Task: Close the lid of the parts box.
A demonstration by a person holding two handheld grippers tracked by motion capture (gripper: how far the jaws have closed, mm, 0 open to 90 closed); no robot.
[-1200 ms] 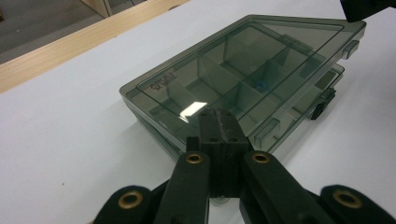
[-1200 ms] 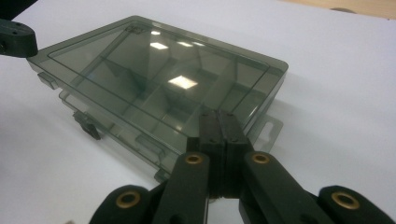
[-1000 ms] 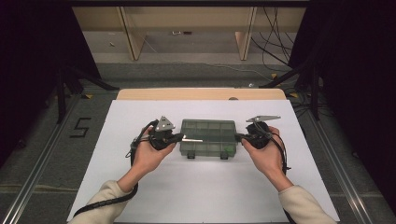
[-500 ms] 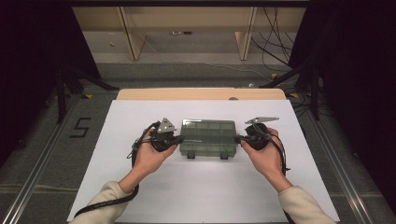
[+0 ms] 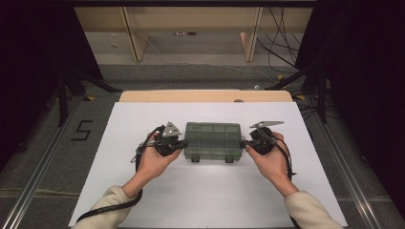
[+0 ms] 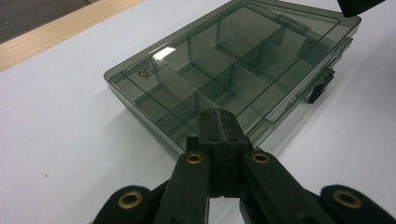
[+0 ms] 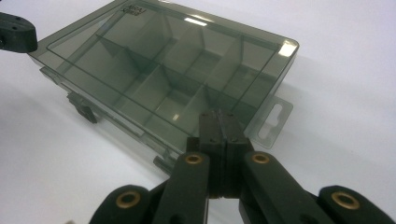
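Observation:
A smoky clear compartment box [image 5: 212, 140] lies flat and closed on the white table top [image 5: 205, 195], its two latches facing the person. My left gripper [image 5: 183, 143] is shut, its tips against the box's left end. In the left gripper view the closed jaws [image 6: 218, 117] meet the near edge of the box [image 6: 224, 70]. My right gripper [image 5: 244, 143] is shut too, at the box's right end. In the right gripper view its tips [image 7: 218, 117] touch the box [image 7: 163, 60] beside the hang tab [image 7: 275, 119]. Nothing sits between either pair of jaws. The compartments look empty.
A wooden strip [image 5: 205, 96] borders the table's far edge. Beyond it are floor, cables [image 5: 282, 28] and wooden legs [image 5: 133, 33]. A "5" mark [image 5: 82, 130] is on the floor at left. Dark stands flank both sides.

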